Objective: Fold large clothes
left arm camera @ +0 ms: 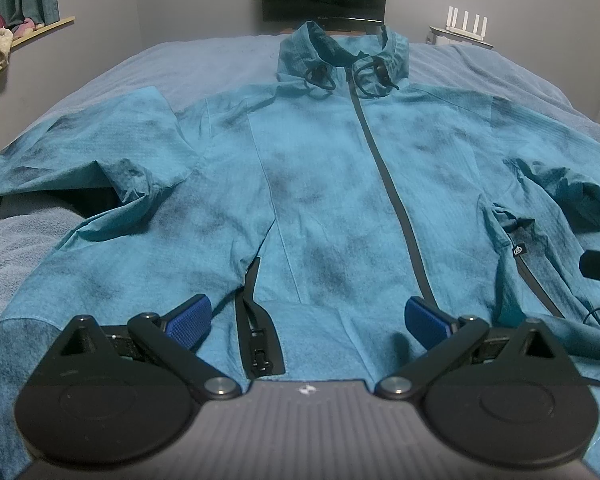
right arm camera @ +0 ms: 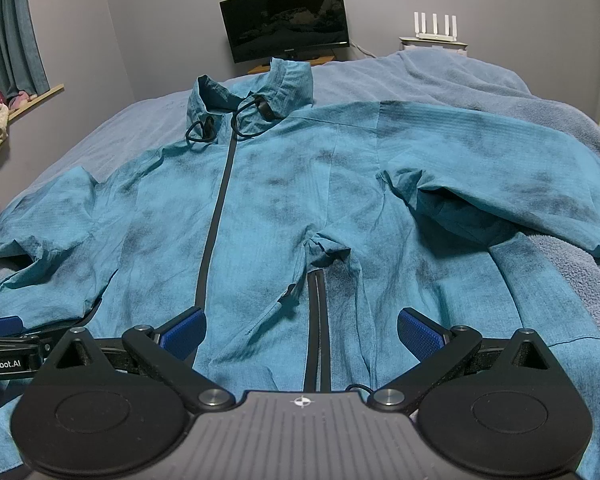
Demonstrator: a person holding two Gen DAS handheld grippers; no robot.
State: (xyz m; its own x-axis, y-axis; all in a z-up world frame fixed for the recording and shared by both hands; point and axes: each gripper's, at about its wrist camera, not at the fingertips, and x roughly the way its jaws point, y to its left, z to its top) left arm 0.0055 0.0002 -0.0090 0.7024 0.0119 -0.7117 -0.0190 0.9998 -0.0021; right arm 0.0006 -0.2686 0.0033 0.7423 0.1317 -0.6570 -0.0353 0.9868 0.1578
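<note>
- Lying front-up on a bed covered with a blue-grey blanket is a teal zip-front jacket, its hem nearest the cameras and its collar at the far end.
- The dark front zipper is closed, running from the collar towards the near hem; black drawcords loop at the neck.
- Both sleeves are spread out sideways: the left sleeve runs to the left edge of the bed, and the right sleeve runs to the right, rumpled at the armpit.
- The left gripper hovers over the near hem, left of the zipper; its blue-padded fingers are spread wide apart with nothing between them but the cloth below, and a dark pocket zipper lies between them.
- The right gripper hovers over the near hem on the right of the front zipper, its fingers likewise wide apart and holding nothing; another pocket zipper runs between them.
- In the right wrist view the left gripper shows at the near left edge.
- Beyond the bed, a dark monitor stands against the far wall, a white router to its right, and curtains hang at the far left.
</note>
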